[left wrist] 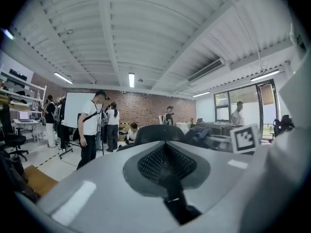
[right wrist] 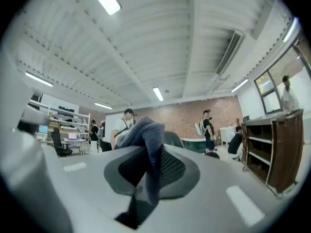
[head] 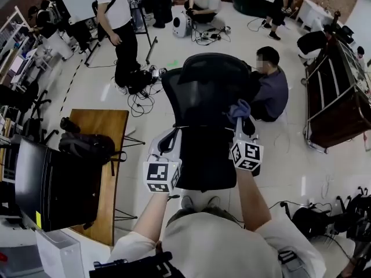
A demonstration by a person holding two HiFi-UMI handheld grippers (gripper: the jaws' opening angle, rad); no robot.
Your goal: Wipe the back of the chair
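- The left tool (head: 171, 138) is held low at the left edge of the chair back; in the left gripper view its two jaws are together and nothing is between them
- The right tool (head: 238, 122) is at the right edge of the same back, a little higher, and its jaws are clamped on a blue-grey cloth (head: 239, 109)
- The cloth stands up out of the jaws in a crumpled bunch, close against the frame of the back; I cannot tell if it really touches
- The chair (head: 203, 91) stands on the pale floor (head: 290, 155) directly in front of the person, with its back turned to them
- It is a black office chair: dark mesh in a black frame, with a rounded headrest on top
- To the left is a wooden surface (head: 101, 126) with a black backpack (head: 87, 145) on it
- Just behind the chair, a person (head: 271, 88) in a dark top sits on the floor
- Further right stands a dark wooden cabinet (head: 336, 103)
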